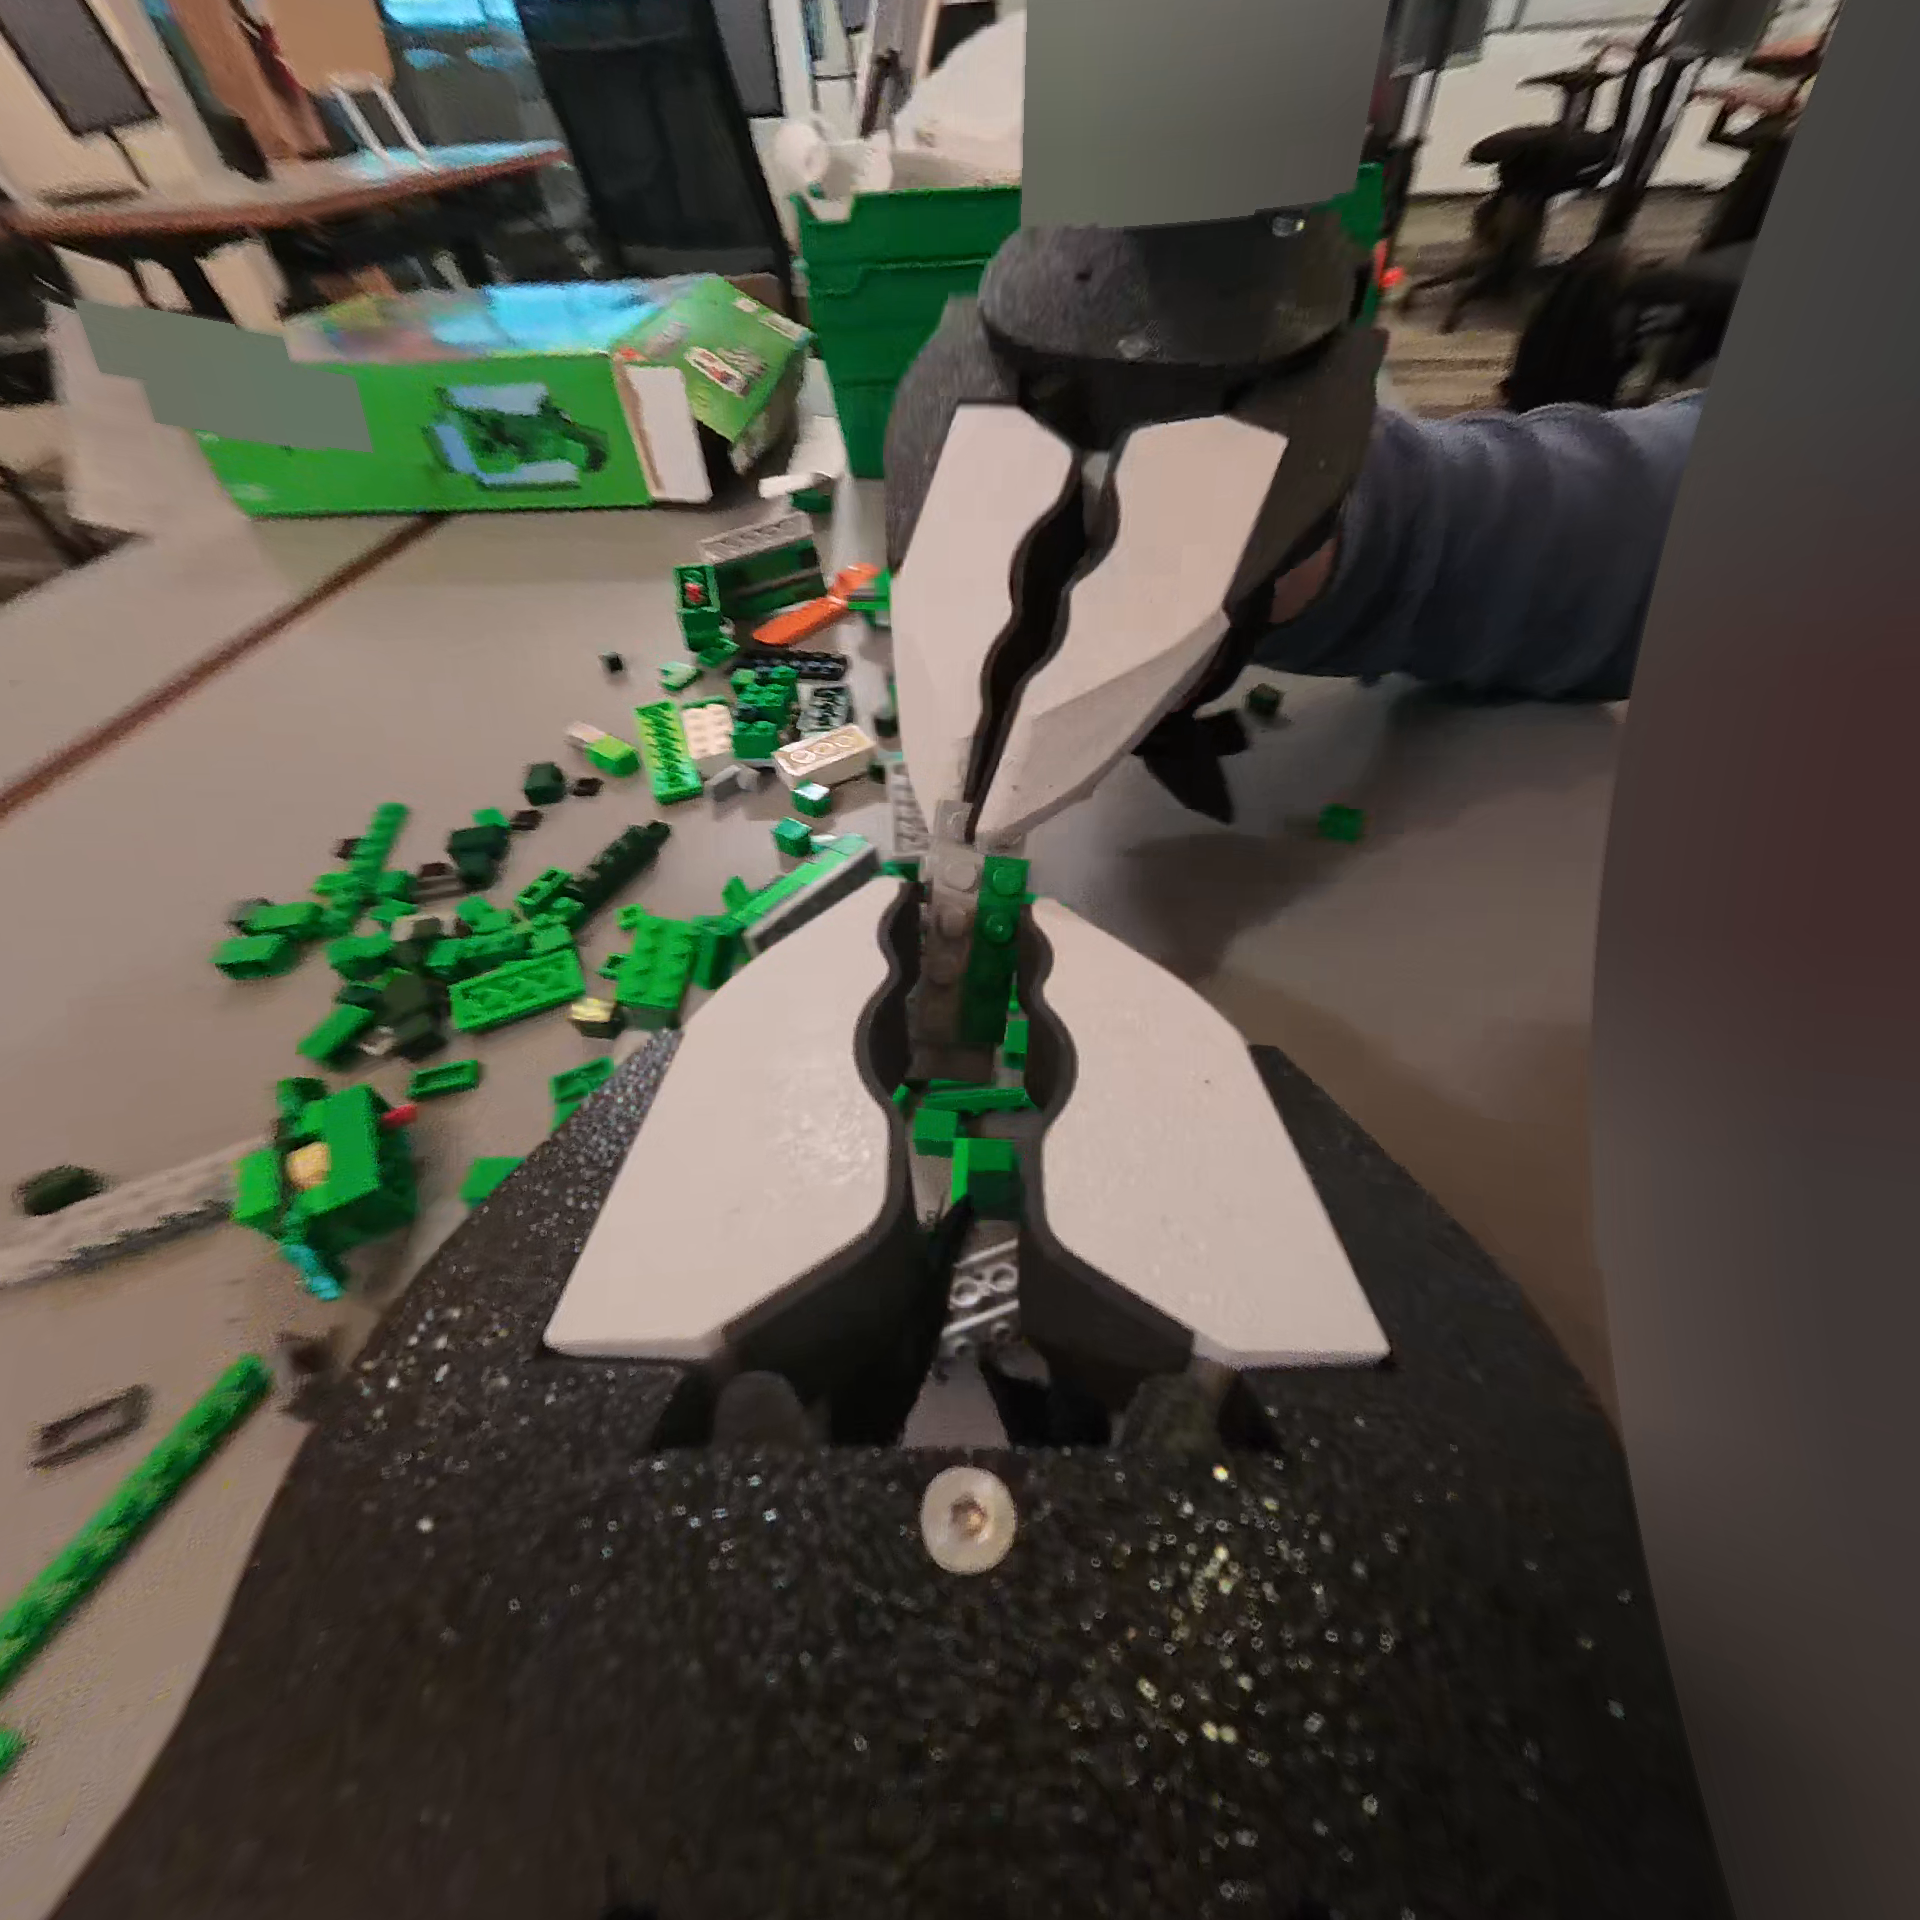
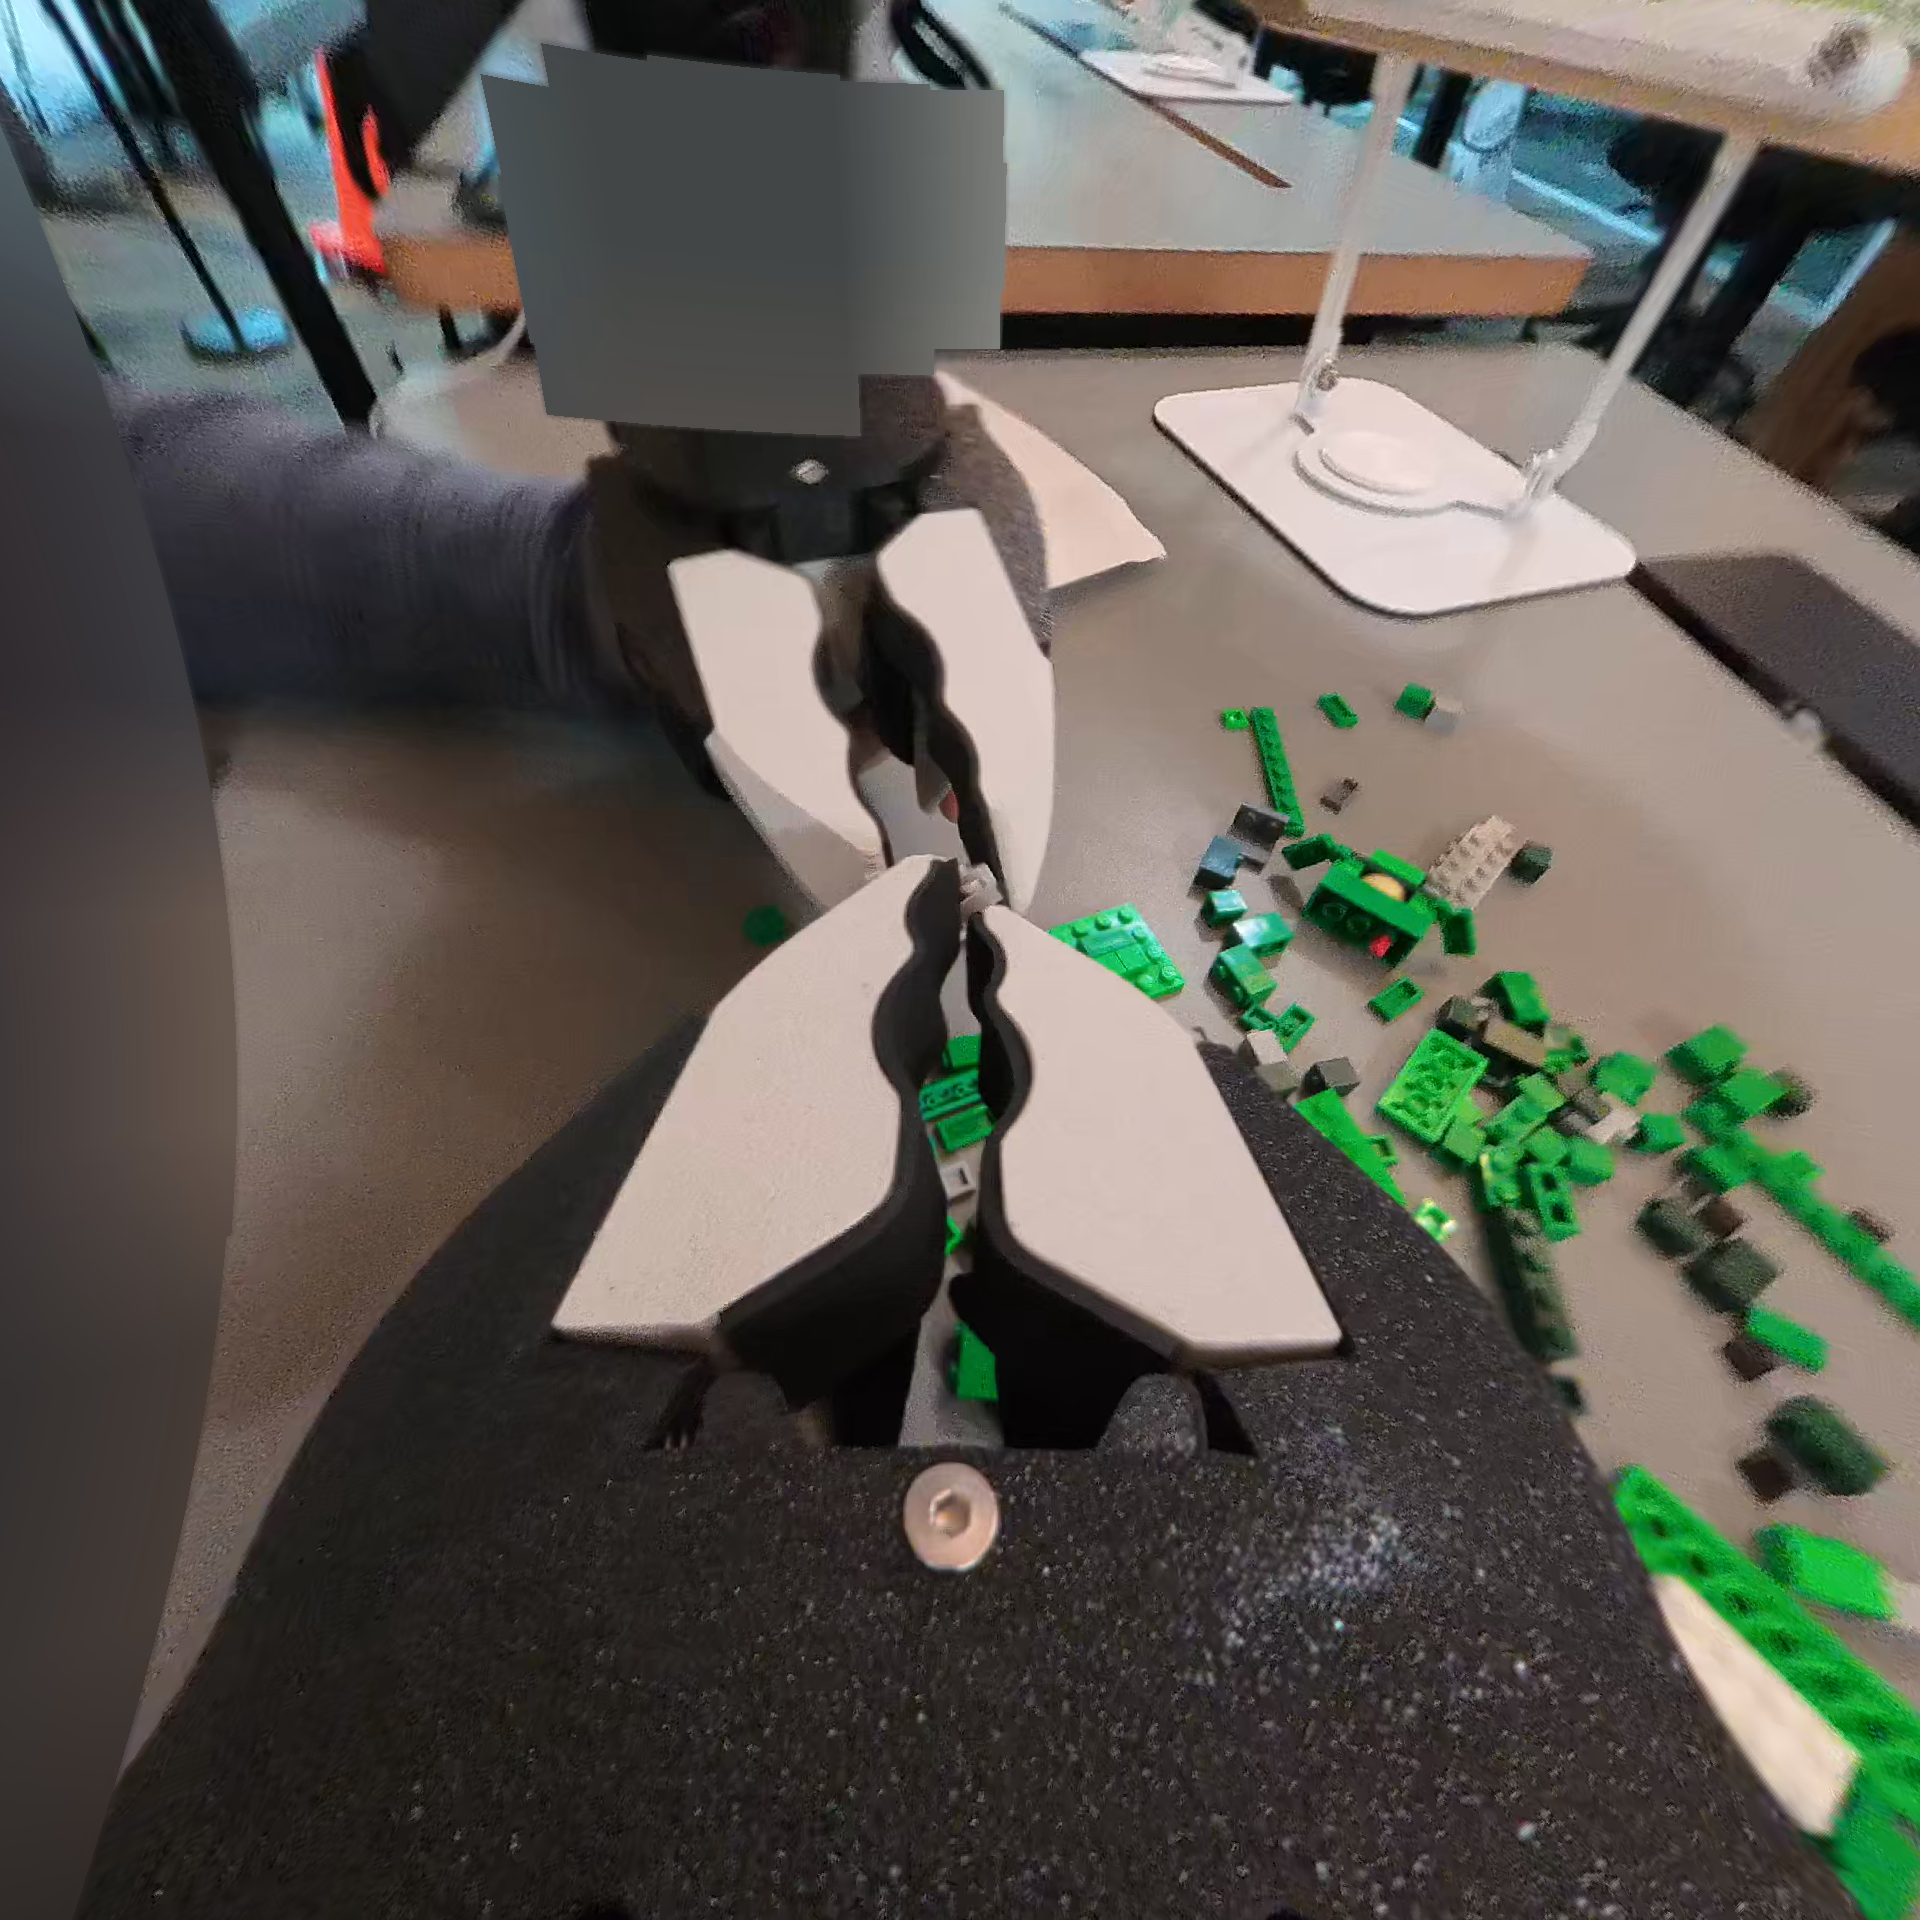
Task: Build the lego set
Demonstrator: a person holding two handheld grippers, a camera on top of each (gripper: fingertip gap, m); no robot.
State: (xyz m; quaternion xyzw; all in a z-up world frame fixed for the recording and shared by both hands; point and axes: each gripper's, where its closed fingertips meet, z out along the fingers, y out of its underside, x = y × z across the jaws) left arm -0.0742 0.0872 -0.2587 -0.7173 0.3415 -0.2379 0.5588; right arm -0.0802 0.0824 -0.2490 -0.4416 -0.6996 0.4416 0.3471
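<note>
My left gripper (image 1: 966, 920) is shut on a narrow green and grey lego assembly (image 1: 987, 935), held upright above the grey table (image 1: 260, 727). My right gripper (image 1: 966, 826) comes in from the far side, its tips shut on the top end of the assembly's grey plate (image 1: 948, 831). In the right wrist view my right gripper (image 2: 966, 904) pinches a small grey piece (image 2: 977, 888). The left gripper (image 2: 940, 852) meets it tip to tip from the far side. Most of the assembly is hidden there.
Loose green, dark and grey bricks (image 1: 468, 956) lie scattered on the table (image 2: 1538, 1122). A small green build (image 1: 322, 1174) (image 2: 1361, 904) lies among them. A green box (image 1: 468, 416) and green crate (image 1: 894, 281) stand behind. A white stand base (image 2: 1392, 488) sits at the back. Only a small space, under 4 cm, lies between the two pairs of fingers.
</note>
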